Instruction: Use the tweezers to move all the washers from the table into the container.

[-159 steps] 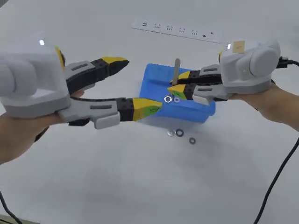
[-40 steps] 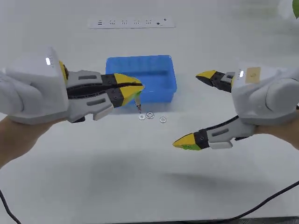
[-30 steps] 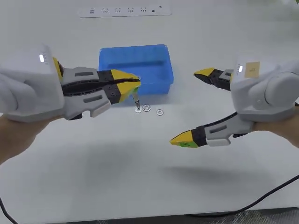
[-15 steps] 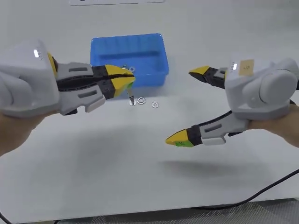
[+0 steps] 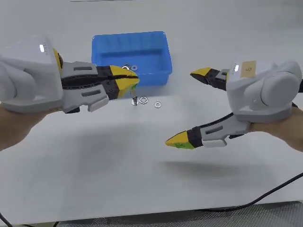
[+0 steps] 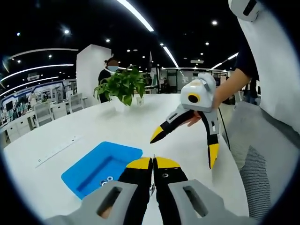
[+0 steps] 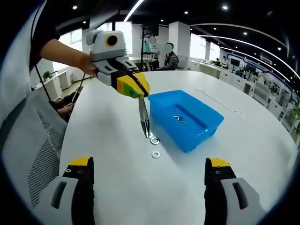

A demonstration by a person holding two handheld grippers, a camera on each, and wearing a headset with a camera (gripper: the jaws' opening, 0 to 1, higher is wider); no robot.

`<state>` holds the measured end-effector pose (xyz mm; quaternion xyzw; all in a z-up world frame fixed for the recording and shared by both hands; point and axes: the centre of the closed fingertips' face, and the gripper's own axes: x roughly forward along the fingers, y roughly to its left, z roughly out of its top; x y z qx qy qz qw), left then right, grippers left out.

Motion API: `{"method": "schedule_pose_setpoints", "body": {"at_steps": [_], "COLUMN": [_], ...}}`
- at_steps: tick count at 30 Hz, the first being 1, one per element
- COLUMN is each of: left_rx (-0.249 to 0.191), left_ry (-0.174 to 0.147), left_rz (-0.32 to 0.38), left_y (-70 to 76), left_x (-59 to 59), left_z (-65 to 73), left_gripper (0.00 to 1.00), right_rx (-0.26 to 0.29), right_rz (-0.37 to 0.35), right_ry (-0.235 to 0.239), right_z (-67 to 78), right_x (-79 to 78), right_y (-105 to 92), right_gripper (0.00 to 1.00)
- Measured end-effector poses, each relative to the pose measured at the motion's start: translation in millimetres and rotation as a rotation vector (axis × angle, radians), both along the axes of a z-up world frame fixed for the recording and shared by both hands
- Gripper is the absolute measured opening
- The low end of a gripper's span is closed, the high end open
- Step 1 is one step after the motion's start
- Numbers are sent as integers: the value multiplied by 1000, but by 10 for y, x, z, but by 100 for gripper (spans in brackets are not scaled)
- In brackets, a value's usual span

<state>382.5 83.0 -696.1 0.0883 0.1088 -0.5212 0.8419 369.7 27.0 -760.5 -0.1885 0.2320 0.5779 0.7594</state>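
Rounded, pale grey-white housings are seen on the left gripper (image 5: pixel 135 84) and the right gripper (image 5: pixel 180 108), with black jaws capped in yellow. A green patch (image 5: pixel 179 144) is borne by one right tip. A tan label (image 5: pixel 247 69) and a small white light (image 5: pixel 42 48) are carried on top. A black cable (image 5: pixel 277 190) is attached on the right. A dark short sleeve (image 6: pixel 244 63) is worn.

Three washers (image 5: pixel 144 100) lie on the table (image 5: pixel 118 161), two in one container (image 5: pixel 152 78); one tweezers (image 7: pixel 143 115).
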Motion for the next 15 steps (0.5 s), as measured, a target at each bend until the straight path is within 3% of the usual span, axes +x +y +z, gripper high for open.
{"method": "schedule_pose_setpoints", "body": {"at_steps": [1, 2, 4, 8, 15], "left_rx": [2, 5, 19, 59, 62], "left_ry": [9, 38, 50, 63, 91], "left_rz": [6, 24, 10, -29, -31], "left_y": [11, 37, 44, 28, 31], "left_x": [15, 48, 55, 33, 58], "left_z": [-1, -9, -10, -21, -33], "left_gripper": [5, 5, 5, 5, 4], "right_rx": [0, -5, -1, 8, 27], "right_rz": [6, 17, 28, 69, 137], "right_ry": [8, 26, 42, 64, 90], "right_z": [-2, -15, -22, -42, -51], "right_x": [-9, -28, -49, -100, -17], "right_y": [15, 35, 68, 165, 421], "right_gripper": [94, 89, 81, 75, 59]}}
